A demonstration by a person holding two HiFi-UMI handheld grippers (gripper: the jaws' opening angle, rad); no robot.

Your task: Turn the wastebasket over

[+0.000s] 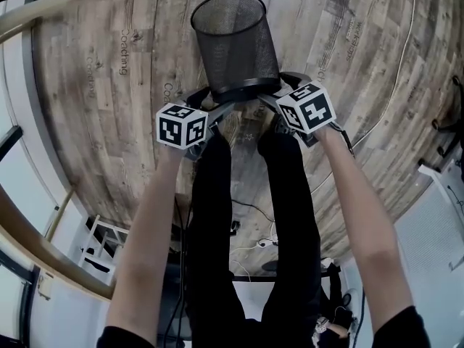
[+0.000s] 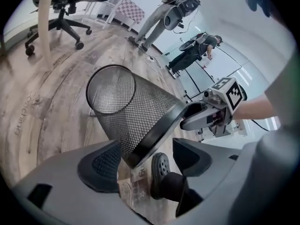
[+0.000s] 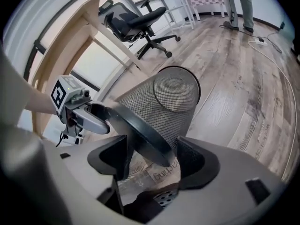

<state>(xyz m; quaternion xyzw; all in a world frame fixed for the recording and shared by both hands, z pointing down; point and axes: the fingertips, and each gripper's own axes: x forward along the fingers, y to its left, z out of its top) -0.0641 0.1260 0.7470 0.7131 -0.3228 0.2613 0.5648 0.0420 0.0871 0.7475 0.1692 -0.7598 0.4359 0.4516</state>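
Observation:
A black wire-mesh wastebasket [image 1: 235, 46] is on the wooden floor just beyond my feet, its closed mesh base up and away from me and its thick black rim [image 1: 239, 89] nearest me. My left gripper [image 1: 210, 100] is at the rim's left side and my right gripper [image 1: 279, 89] at its right. In the left gripper view the rim [image 2: 154, 135] runs slantwise between the open jaws [image 2: 145, 161], with a gap to the pads. The right gripper view shows the rim [image 3: 140, 135] between the spread jaws [image 3: 151, 158] in the same way, not pinched.
My black-trousered legs [image 1: 217, 216] and dark shoes [image 2: 159, 172] stand right under the rim. An office chair [image 3: 136, 20] and a wooden table leg [image 3: 70, 46] stand to the left. A cable [image 1: 395, 85] trails across the floor on the right. Two people [image 2: 154, 20] stand far off.

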